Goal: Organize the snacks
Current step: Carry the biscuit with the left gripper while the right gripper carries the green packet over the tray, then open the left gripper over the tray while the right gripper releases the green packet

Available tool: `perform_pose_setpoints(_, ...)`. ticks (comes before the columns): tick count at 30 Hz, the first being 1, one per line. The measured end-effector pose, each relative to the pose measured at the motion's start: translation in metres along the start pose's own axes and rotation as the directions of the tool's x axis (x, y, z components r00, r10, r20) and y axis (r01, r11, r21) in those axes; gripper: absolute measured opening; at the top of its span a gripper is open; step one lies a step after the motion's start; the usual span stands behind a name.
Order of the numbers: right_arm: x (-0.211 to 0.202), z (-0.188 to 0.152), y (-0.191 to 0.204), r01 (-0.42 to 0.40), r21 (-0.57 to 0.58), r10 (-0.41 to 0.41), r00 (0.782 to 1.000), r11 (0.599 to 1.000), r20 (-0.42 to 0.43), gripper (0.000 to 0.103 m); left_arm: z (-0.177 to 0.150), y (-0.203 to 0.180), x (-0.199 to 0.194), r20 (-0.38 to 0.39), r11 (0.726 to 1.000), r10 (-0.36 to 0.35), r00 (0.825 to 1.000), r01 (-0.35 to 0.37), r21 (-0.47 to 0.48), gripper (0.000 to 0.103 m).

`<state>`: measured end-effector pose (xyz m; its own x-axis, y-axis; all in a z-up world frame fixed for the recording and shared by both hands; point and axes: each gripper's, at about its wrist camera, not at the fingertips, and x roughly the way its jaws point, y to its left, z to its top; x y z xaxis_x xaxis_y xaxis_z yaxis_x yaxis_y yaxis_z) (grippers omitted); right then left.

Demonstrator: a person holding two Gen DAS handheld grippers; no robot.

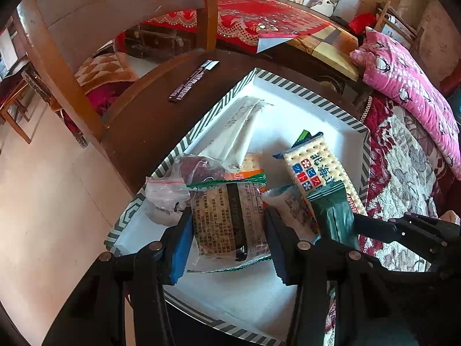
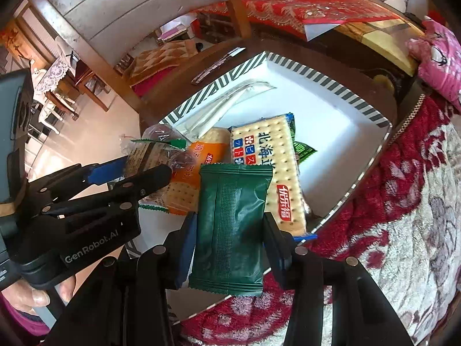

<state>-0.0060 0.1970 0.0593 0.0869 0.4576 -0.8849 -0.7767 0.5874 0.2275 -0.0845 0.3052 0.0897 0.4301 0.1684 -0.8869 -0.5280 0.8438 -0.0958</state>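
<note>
A white tray with a green striped rim (image 1: 325, 105) (image 2: 340, 92) sits on a dark round table and holds several snack packets. My left gripper (image 1: 229, 240) is shut on a clear cracker packet with a green edge (image 1: 230, 222), held over the tray's near left part; it shows in the right wrist view (image 2: 149, 150) too. My right gripper (image 2: 230, 242) is shut on a dark green packet (image 2: 233, 225) above the tray's near edge; that packet also shows in the left wrist view (image 1: 334, 216). A cream soda-cracker pack (image 2: 273, 167) (image 1: 319, 170) and an orange cracker pack (image 2: 198, 170) lie in the tray.
A clear empty wrapper (image 1: 245, 127) lies at the tray's far left. A dark stick packet (image 1: 193, 80) lies on the table (image 1: 149, 121) beyond the tray. A wooden chair (image 1: 72, 66) stands left; a red floral blanket (image 2: 403, 201) and a pink pillow (image 1: 409, 86) lie right.
</note>
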Motion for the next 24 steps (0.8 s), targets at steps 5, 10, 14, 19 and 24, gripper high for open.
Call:
perform_pose_setpoints(5,0.008,0.009,0.001,0.023,-0.018,-0.023,1.0,1.0,0.0,0.048,0.001,0.003,0.003,-0.004,1.0,0.005,1.0,-0.005,-0.009,0.047)
perform_pose_setpoints(10,0.016,0.023,-0.005,0.062,-0.004,-0.062,0.998,0.998,0.019,0.048,0.001,0.003,0.006,-0.011,1.0,0.018,1.0,-0.018,-0.008,0.047)
perform_pose_setpoints(14,0.018,0.03,-0.008,0.076,0.009,-0.076,0.997,0.997,0.028,0.049,-0.001,0.002,0.009,-0.025,1.0,0.019,1.0,-0.019,-0.004,0.047)
perform_pose_setpoints(19,0.015,0.026,-0.011,0.06,0.041,-0.061,0.998,0.997,0.03,0.051,-0.003,0.002,0.008,-0.028,1.0,0.029,0.999,-0.029,-0.002,0.048)
perform_pose_setpoints(24,0.007,0.019,-0.013,0.025,0.077,-0.028,0.999,0.997,0.027,0.056,-0.004,-0.001,0.0,-0.009,0.999,0.049,0.999,-0.049,0.01,0.055)
